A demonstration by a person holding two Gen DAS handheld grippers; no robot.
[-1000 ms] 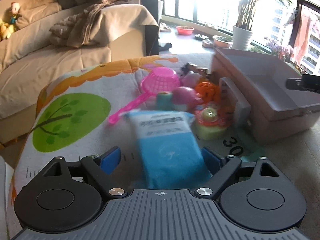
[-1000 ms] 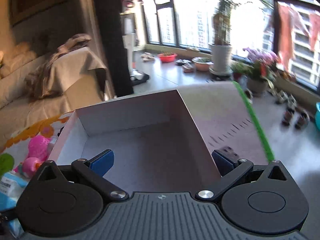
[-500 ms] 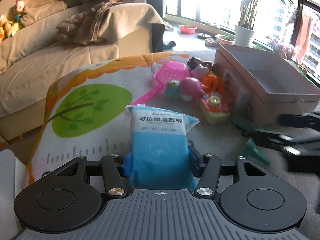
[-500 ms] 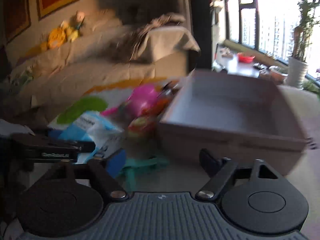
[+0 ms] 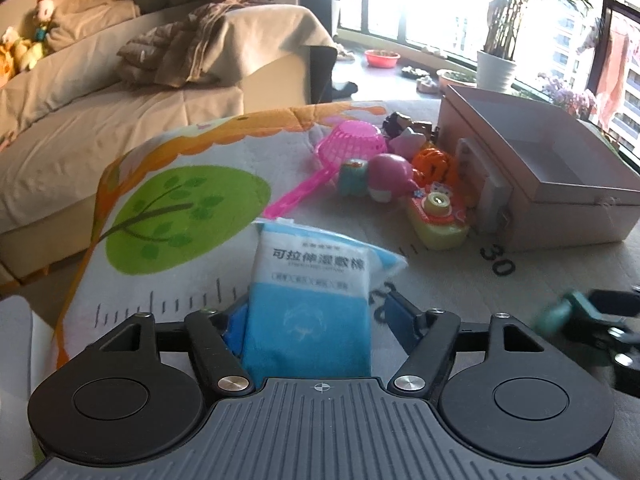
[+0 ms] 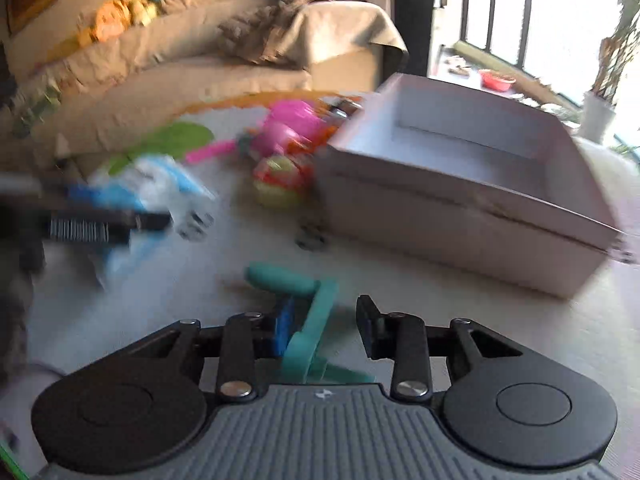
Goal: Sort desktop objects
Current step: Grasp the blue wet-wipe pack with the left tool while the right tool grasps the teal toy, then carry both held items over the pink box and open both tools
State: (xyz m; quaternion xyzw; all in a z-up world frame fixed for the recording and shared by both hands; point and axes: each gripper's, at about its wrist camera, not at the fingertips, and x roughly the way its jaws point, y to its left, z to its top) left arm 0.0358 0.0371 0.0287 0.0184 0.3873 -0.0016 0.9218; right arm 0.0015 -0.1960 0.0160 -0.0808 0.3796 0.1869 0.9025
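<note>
Swinging down within the last second from over the box (image 6: 460,208) to the table (image 6: 240,248). Now narrowing the right claw (image 6: 324,320) around the teal toy (image 6: 308,312) by the table's near edge. Toy leaning on one finger, gap showing at the other, so not yet gripping. Probably starting a second pickup bound for the box.

Bringing the left claw (image 5: 316,320) in from wide apart around the blue pack (image 5: 312,280), then widening a little. One finger touching, a sliver of table showing at the other, so not telling whether clamping. Pack standing between the fingers, near the table's near edge.

Counting:
- one box, looking bare inside
- one blue pack
- one teal toy
- one pink scoop (image 5: 352,144)
- one camera toy (image 5: 436,216)
- a handful more toys heaping against the box's left wall, overlapping too much for exact counting
</note>
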